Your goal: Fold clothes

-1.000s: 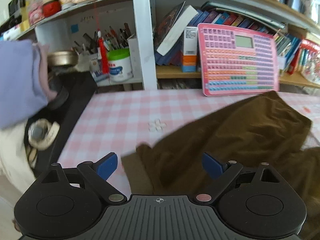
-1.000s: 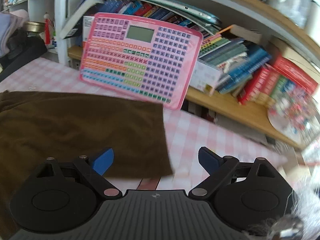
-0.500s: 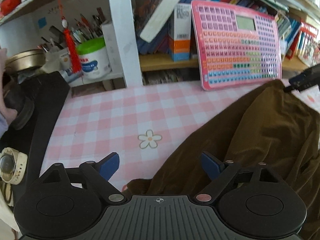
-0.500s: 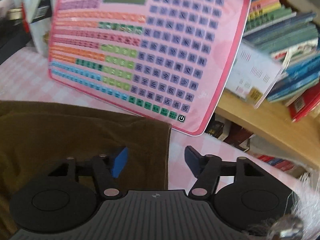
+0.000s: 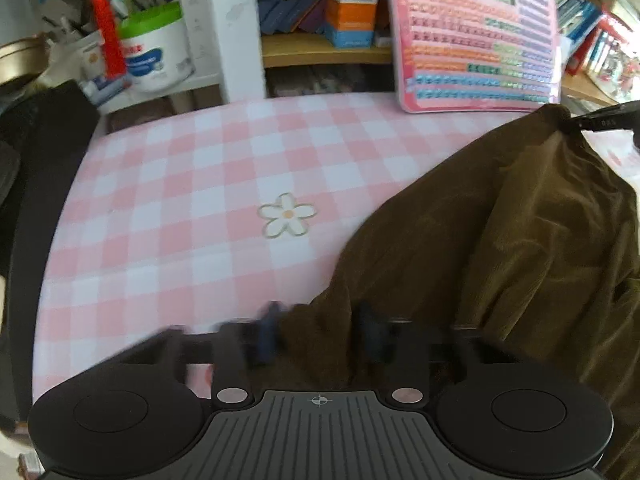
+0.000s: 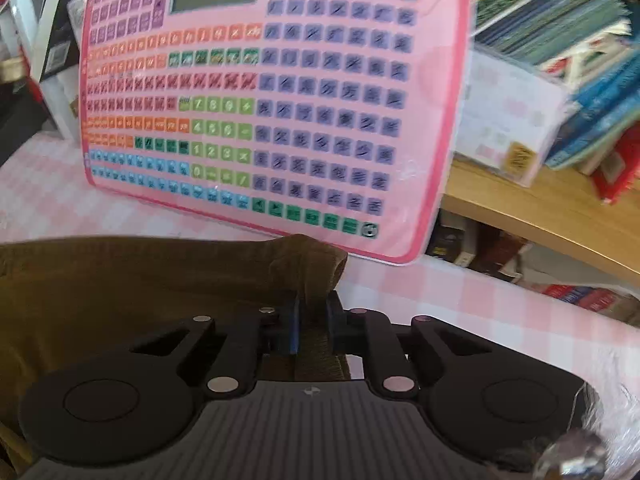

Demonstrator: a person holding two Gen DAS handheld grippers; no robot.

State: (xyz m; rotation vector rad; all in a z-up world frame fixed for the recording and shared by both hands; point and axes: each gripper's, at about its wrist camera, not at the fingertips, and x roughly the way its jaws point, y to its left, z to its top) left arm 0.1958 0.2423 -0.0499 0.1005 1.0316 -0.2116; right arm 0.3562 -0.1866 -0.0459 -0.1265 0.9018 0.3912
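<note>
The brown garment (image 5: 520,240) is lying on the checked desk (image 5: 192,184). The left gripper (image 5: 316,332) and right gripper (image 6: 311,320), jaws just closing, are pinching its corners. A green-lidded tub (image 5: 154,50) is holding pens.

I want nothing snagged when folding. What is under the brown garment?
Only the pink checked tablecloth shows around the brown garment. Whatever lies beneath the cloth itself is covered and cannot be seen.
</note>
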